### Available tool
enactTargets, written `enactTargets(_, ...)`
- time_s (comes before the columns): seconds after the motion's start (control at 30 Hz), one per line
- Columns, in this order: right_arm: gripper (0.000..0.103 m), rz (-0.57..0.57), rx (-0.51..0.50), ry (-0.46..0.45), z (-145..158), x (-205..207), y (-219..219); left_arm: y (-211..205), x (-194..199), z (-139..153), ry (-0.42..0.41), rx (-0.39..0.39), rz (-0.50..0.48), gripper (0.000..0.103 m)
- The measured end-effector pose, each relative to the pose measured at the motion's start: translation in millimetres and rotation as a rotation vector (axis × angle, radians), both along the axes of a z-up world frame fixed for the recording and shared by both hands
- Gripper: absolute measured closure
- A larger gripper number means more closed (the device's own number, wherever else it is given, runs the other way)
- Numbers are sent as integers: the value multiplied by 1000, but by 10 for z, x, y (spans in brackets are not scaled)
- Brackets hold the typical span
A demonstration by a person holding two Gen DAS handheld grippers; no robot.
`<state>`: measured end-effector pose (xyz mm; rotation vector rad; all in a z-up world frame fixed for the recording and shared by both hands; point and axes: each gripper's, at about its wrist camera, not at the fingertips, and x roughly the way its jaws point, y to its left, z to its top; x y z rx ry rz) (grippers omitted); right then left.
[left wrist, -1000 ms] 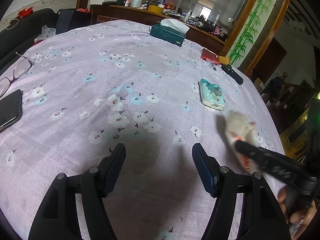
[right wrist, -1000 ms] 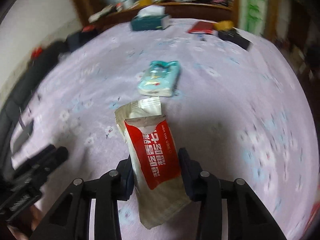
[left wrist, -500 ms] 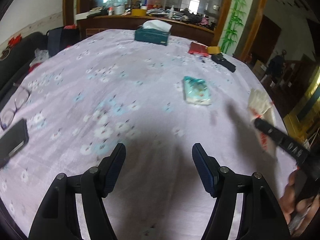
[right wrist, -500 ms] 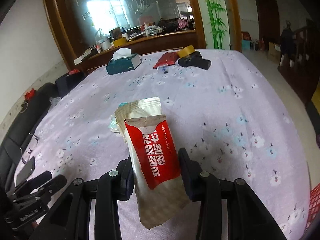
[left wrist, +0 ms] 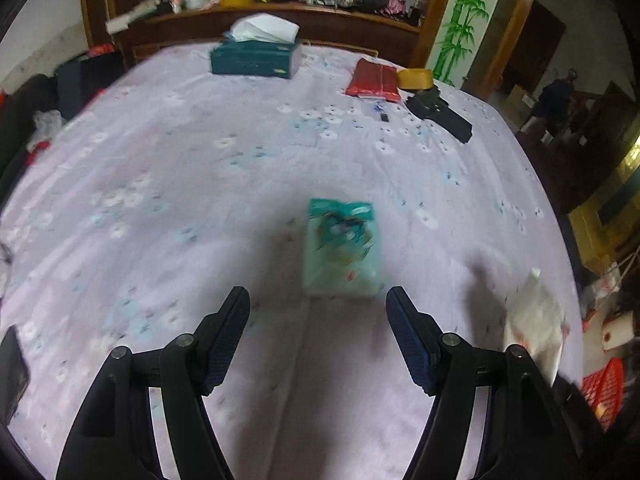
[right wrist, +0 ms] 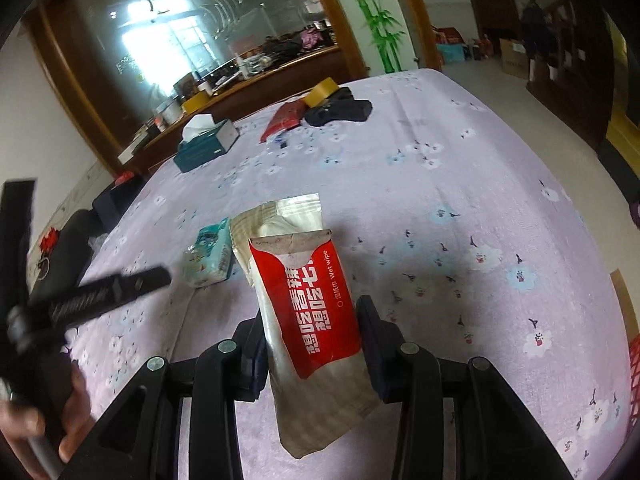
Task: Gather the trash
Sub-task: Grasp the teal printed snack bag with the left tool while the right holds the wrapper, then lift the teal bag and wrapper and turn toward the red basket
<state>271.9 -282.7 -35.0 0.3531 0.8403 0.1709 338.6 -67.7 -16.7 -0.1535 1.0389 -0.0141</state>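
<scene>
A teal pack of tissues (left wrist: 342, 248) lies flat on the lilac flowered tablecloth (left wrist: 160, 200), just beyond the tips of my left gripper (left wrist: 316, 296). That gripper is open, with nothing between its fingers. My right gripper (right wrist: 310, 320) is shut on a red and white wet wipe packet (right wrist: 312, 300), held upright above the cloth. The same packet (left wrist: 536, 320) shows as a white blur at the right of the left wrist view. In the right wrist view the teal pack (right wrist: 210, 256) lies left of the packet, and the left gripper (right wrist: 100, 296) reaches in from the left in a person's hand.
At the far side stand a green tissue box (left wrist: 256, 56), a red pouch (left wrist: 374, 78), a yellow tape roll (left wrist: 416, 79) and a black object (left wrist: 440, 114). A phone (left wrist: 12, 364) lies at the left edge. A red basket (left wrist: 604, 384) sits below the table's right edge.
My left gripper has moved toward the teal pack, which now lies right in front of its fingers. The right gripper has carried the packet to the right and rolled.
</scene>
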Motion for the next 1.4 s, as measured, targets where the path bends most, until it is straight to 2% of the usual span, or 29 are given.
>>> enactTargets(0.23,61,5,5,-3,3,2,11,-94,361,-220,76,16,3,34)
enactTargets(0.3,61,4,4,-5,8,1,13,-105,408,-254,75,2,2,34)
enactTargets(0.43,61,5,-1,-7,6,-3,24,-169,503,-308,77,22,1,35)
enactTargets(0.47,61,6,-2,-5,3,2,27,-183,522,-330,79,25,2,40)
enactTargets(0.5,61,7,-3,-4,-1,2,31,-189,553,-351,82,27,1,49)
enactTargets(0.63,61,9,-5,-3,3,4,37,-219,591,-381,64,56,-6,54)
enactTargets(0.8,61,19,-17,-6,8,11,66,-234,527,-394,21,86,-26,57)
enactTargets(1.03,61,15,-30,-7,7,26,77,-247,210,-423,-53,144,-37,57)
enactTargets(1.2,61,13,-41,-8,7,28,90,-240,12,-422,-68,148,-48,57)
enactTargets(1.4,61,8,-58,-18,12,11,88,-240,-17,-429,-75,152,-64,57)
